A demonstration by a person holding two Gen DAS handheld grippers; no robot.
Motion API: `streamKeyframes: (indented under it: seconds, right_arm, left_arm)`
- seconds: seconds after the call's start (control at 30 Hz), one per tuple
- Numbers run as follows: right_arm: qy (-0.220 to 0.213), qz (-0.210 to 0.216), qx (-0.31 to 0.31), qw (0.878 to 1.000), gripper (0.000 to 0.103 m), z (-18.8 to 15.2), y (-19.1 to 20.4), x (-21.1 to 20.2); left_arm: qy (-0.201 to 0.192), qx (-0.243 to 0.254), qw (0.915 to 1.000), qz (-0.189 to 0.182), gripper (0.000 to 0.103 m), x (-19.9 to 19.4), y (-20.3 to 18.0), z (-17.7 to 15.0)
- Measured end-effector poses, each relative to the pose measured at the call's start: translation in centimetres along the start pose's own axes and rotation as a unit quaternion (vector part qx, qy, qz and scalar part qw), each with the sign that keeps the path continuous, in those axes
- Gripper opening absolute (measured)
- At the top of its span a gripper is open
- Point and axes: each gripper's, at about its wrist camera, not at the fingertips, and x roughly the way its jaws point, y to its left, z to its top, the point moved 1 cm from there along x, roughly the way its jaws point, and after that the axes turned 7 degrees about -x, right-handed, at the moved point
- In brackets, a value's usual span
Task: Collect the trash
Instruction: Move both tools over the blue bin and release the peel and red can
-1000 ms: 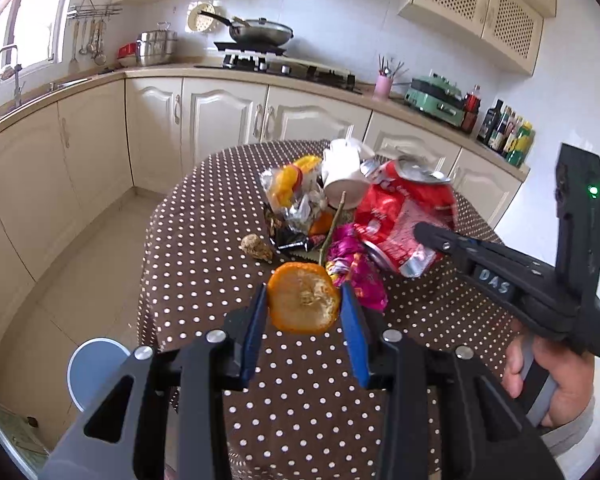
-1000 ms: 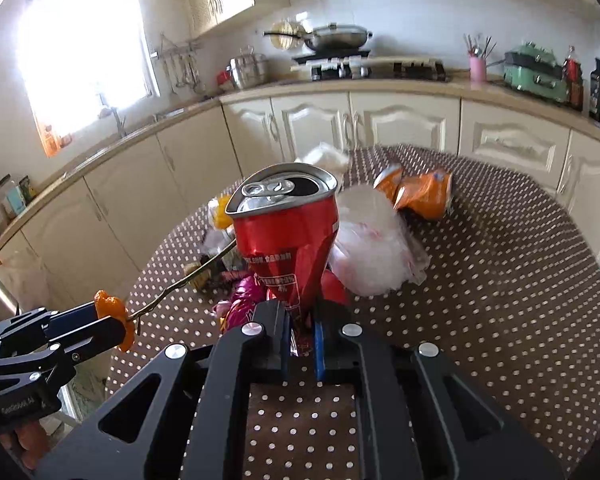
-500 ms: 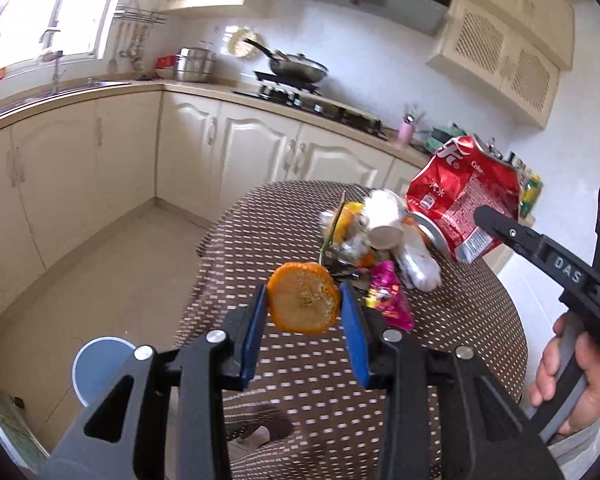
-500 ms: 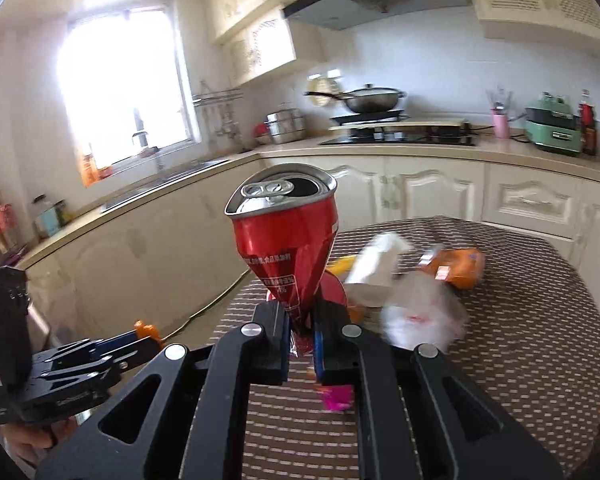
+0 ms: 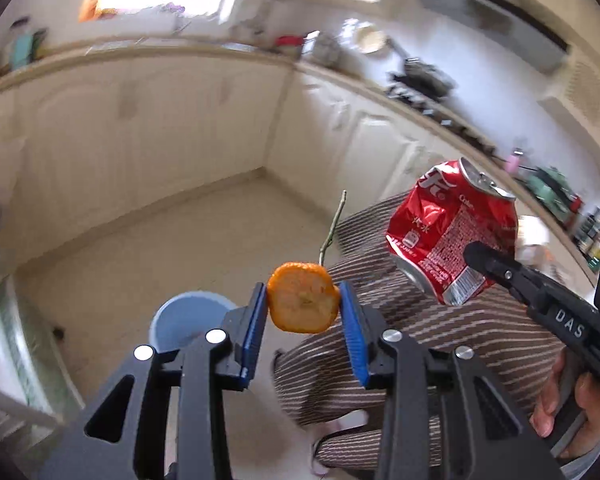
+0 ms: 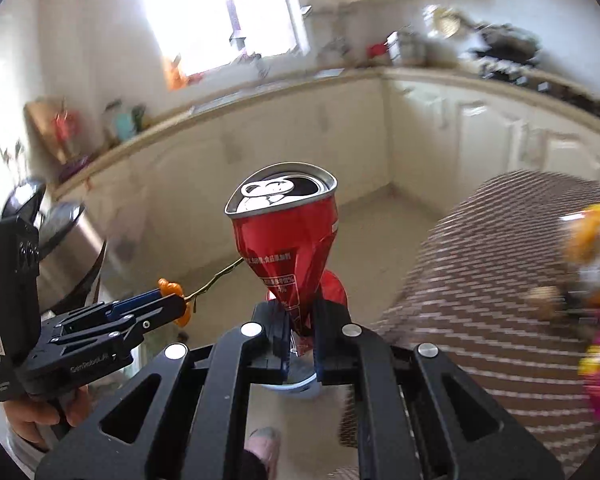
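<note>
My left gripper [image 5: 302, 301] is shut on a round piece of orange peel [image 5: 300, 292] with a thin twig [image 5: 333, 222] sticking out of it. It hangs over the floor, just right of a pale blue bin [image 5: 180, 320]. My right gripper [image 6: 302, 322] is shut on the pinched bottom of a crushed red soda can [image 6: 288, 236], top end up. The left wrist view has the can [image 5: 448, 232] at the right, above the table's edge. The rim of the bin [image 6: 296, 387] peeks out under the right gripper's fingers. In the right wrist view the left gripper [image 6: 174, 305] is at the lower left.
The round table with its brown dotted cloth [image 6: 480, 280] lies to the right, a heap of wrappers [image 6: 592, 276] at its far side. Cream cabinets [image 5: 160, 128] line the walls. A silver metal container [image 6: 60, 248] stands at the left. A shoe [image 6: 262, 446] is on the floor.
Both grippers have swung left, off the table and out over the floor, each keeping its load. The blue bin has come close under them and the trash heap has slid to the edge.
</note>
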Motion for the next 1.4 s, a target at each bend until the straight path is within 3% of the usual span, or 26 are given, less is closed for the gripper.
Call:
streamKeyframes:
  seconds: [0.23, 0.43, 0.57, 0.7, 0.8, 0.87, 1.4]
  right_arm:
    - [0.09, 0.041, -0.013, 0.995, 0.007, -2.6, 3.5, 11.8]
    - [0.157, 0.041, -0.002, 0.987, 0.008, -5.6, 2.9, 19.8]
    - [0.184, 0.032, 0.014, 0.982, 0.008, -7.4, 1.7, 23.2]
    - [0.203, 0.023, 0.028, 0.979, 0.008, -8.7, 0.6, 25.7]
    - [0.209, 0.019, 0.036, 0.977, 0.008, -8.9, 0.4, 27.3]
    - [0.214, 0.017, 0.04, 0.976, 0.008, -9.3, 0.2, 27.9]
    - [0.229, 0.032, 0.03, 0.972, 0.008, -9.4, 1.6, 30.6]
  left_arm:
    - [0.063, -0.054, 0.9938, 0.074, 0.036, 6.9, 9.2, -1.4]
    - [0.123, -0.097, 0.9813, 0.112, 0.036, 14.7, 14.8, -2.2]
    - [0.148, -0.109, 0.9768, 0.11, 0.036, 19.2, 16.8, -2.0]
    - [0.149, -0.126, 0.9752, 0.104, 0.038, 22.7, 17.4, -0.7]
    - [0.144, -0.131, 0.9761, 0.097, 0.042, 23.6, 16.7, -0.7]
    - [0.139, -0.134, 0.9764, 0.098, 0.056, 24.1, 16.8, -0.6]
    - [0.141, -0.167, 0.969, 0.115, 0.057, 21.8, 19.7, -2.2]
